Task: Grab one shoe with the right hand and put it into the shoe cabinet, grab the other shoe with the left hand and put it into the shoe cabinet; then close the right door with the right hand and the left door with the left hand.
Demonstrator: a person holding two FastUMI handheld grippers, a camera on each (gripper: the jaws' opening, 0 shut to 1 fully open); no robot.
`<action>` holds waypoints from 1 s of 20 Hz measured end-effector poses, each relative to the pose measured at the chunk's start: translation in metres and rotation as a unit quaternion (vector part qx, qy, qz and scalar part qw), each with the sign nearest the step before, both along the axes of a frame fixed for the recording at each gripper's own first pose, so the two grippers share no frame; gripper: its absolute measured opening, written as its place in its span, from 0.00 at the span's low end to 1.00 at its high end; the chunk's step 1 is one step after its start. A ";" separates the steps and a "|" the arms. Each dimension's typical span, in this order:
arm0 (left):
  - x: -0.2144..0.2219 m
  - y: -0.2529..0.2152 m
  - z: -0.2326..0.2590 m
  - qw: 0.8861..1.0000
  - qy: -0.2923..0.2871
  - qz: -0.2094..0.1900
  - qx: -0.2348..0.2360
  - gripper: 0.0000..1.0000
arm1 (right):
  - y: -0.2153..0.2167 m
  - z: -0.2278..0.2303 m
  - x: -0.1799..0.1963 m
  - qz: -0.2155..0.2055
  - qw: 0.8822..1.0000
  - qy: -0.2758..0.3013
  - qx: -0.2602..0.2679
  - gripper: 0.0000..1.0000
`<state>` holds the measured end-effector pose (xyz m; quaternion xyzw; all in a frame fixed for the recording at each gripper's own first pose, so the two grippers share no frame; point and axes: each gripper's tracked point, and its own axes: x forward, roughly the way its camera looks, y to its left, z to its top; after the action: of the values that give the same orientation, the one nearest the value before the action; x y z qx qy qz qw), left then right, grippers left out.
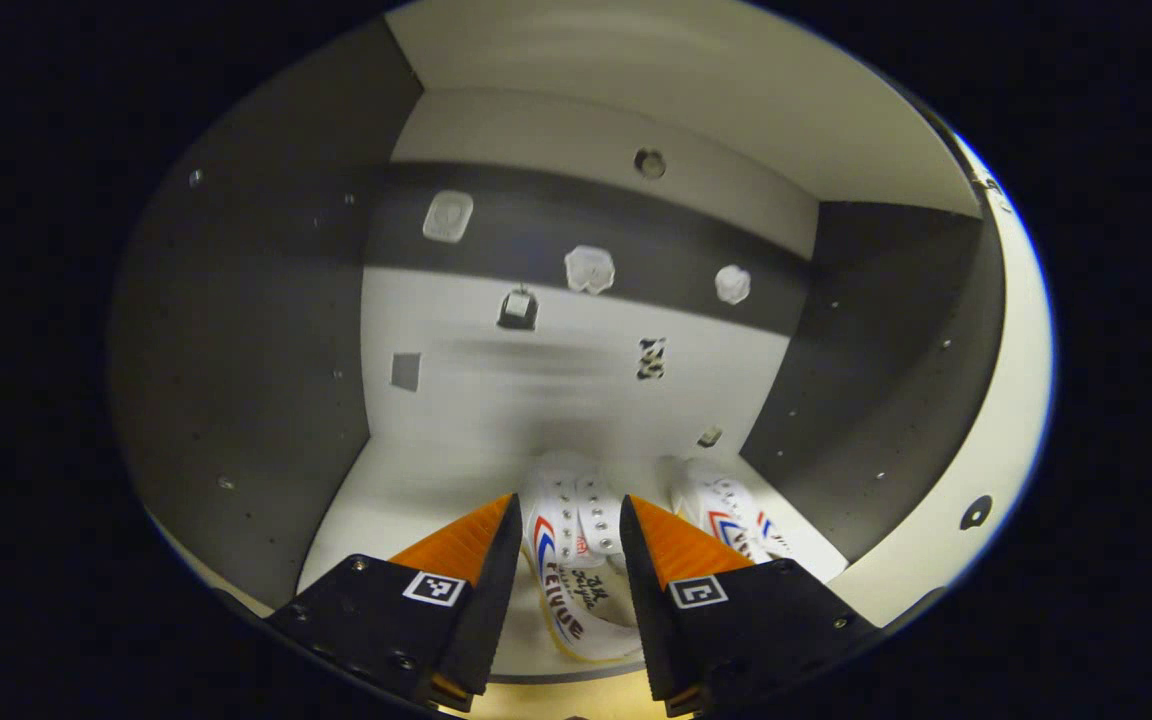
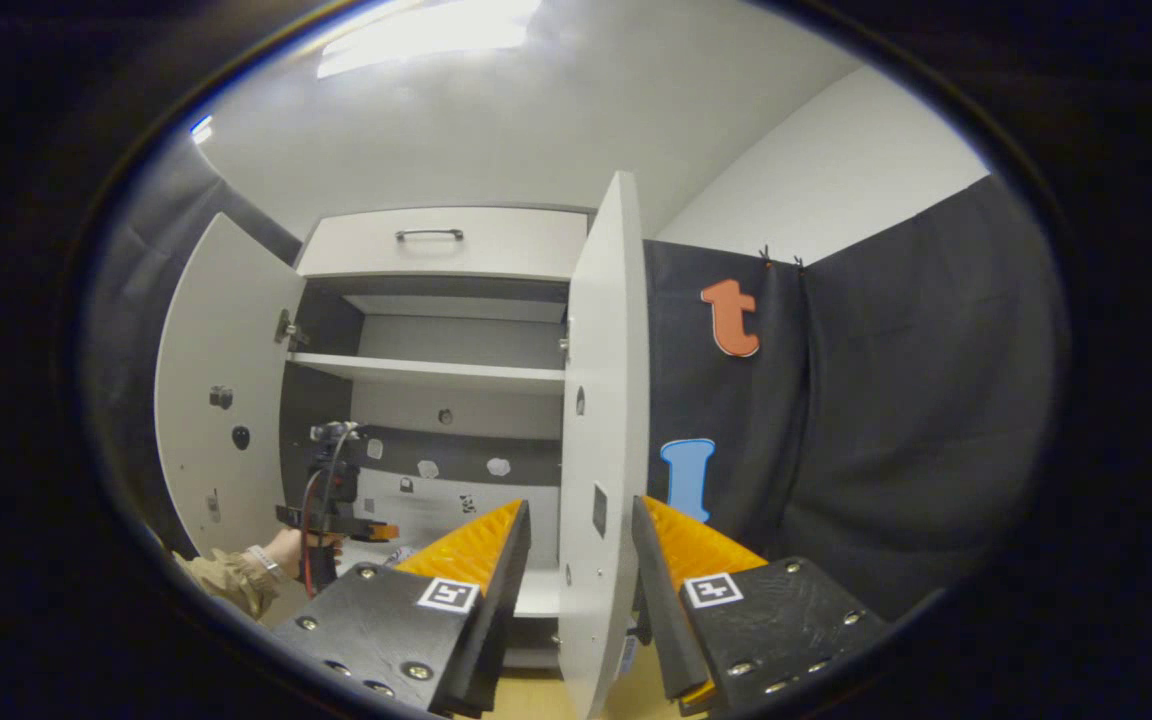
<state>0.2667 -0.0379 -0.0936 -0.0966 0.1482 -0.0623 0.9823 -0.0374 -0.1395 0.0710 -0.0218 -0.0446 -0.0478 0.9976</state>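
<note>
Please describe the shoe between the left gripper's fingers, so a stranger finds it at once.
Look inside the open cabinet, on its pale floor. Two white shoes lie there side by side; it is the nearer shoe, between the left gripper fingers, unlike the other shoe beside the dark side wall.

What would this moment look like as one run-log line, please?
shoes: left shoe, right shoe in cabinet | left gripper: open at left shoe | right gripper: open, astride right door edge | doors: open

You are working in a staged recording booth, not a lived-in home: black cloth (image 2: 896, 400) hangs as the wall beside a lone white shoe cabinet (image 2: 441, 242), under a plain white ceiling (image 2: 536, 130) with a bright panel light (image 2: 426, 30).
</note>
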 end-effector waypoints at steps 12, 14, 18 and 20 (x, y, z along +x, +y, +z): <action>-0.134 -0.046 0.126 0.989 -0.144 -0.022 0.030 0.59 | -0.085 -0.046 0.022 -0.029 0.998 0.059 0.019 0.69; -0.150 -0.049 0.131 0.988 -0.152 -0.020 0.034 0.58 | -0.087 -0.055 0.026 -0.019 0.997 0.069 0.021 0.72; -0.177 -0.049 0.140 0.985 -0.162 -0.003 0.056 0.92 | -0.079 -0.064 0.031 0.014 0.996 0.081 0.027 0.79; -0.189 -0.046 0.143 0.985 -0.165 0.008 0.054 0.99 | -0.075 -0.066 0.031 0.028 0.996 0.086 0.024 0.78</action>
<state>0.0779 -0.0843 0.0495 -0.0330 -0.0131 -0.0610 0.9975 -0.0067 -0.2141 0.0046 -0.0002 0.0418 -0.0194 0.9989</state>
